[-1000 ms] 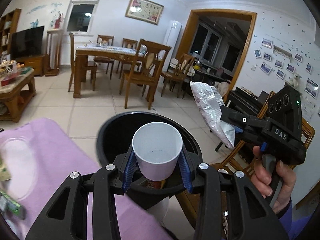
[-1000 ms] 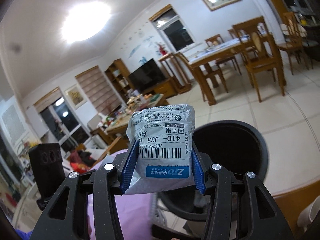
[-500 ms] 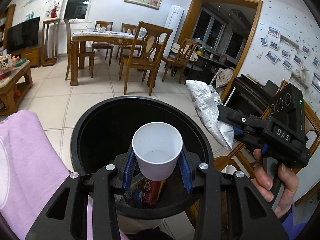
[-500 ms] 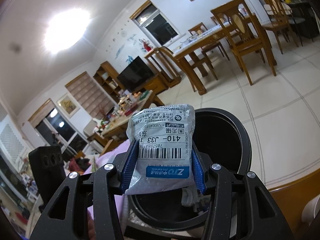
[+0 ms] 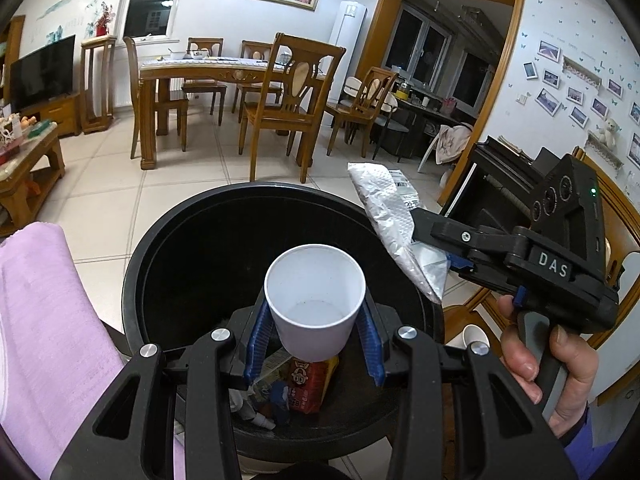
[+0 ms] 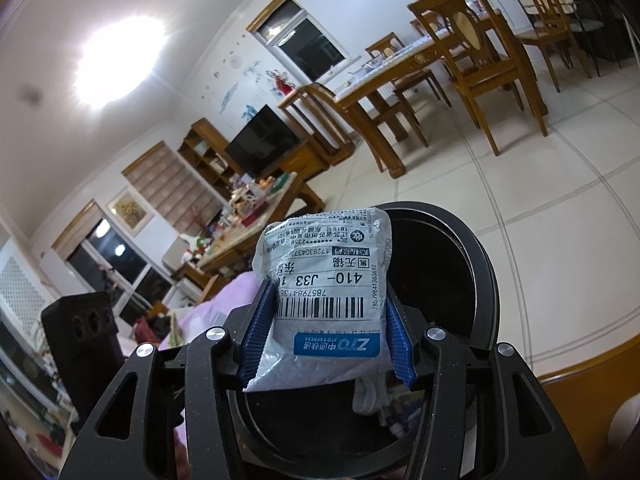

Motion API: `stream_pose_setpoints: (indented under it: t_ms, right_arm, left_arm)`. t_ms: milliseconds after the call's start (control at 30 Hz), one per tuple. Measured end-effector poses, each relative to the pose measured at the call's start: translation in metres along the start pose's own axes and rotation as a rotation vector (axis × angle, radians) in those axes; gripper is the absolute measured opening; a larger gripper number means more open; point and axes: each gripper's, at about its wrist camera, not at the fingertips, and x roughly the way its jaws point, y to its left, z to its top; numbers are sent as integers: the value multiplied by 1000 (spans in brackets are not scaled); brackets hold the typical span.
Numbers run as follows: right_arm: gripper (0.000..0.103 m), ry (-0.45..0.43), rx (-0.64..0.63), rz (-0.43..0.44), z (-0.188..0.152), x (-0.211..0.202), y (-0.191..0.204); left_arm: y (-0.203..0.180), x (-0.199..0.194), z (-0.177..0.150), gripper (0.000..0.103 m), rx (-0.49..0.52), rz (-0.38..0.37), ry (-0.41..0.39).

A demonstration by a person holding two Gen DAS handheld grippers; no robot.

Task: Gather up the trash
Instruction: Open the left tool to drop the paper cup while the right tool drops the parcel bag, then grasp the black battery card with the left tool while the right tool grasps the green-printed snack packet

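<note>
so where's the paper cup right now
In the left wrist view the paper cup sits between the left gripper pads, over the open black bin.

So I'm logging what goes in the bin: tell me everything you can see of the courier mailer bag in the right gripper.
The courier mailer bag is a crumpled grey-white plastic pouch with a printed shipping label, a barcode and a blue ZTO Express strip, all upside down to the wrist camera. It sits between the right gripper's blue pads, whose jaws have just been opening; the far pad looks barely clear. From the left wrist view it hangs over the near rim of the black trash bin, touching nothing else visible.
</note>
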Motion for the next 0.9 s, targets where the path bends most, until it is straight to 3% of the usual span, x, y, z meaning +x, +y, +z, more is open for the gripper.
stream_pose_setpoints:
  t_ms: [100,167,200,233,600,900]
  right_arm:
    - [58,1,5,-1,1,4,0]
    - [68,-2,4,-7,-4,0,3]
    - [70,-3,5,-11,-5,1,4]
    - [70,-3,5,-11,-5,2,5]
    - [71,26,-43,0,-11,18,32]
    - [71,133,-160,70,-39,74,120]
  left_arm:
    - [-2,-2,1,42,-2,7,-4]
    - [-3,-3,2,55,-8,11,-5]
    - [-3,-4,2,69,-11,16,-10]
    - [-3,-7,2,71,-11,23,-21]
    - [23,-55,-9,72,-56,38,-38]
    - [111,-147,-50,72,-234,207,-98]
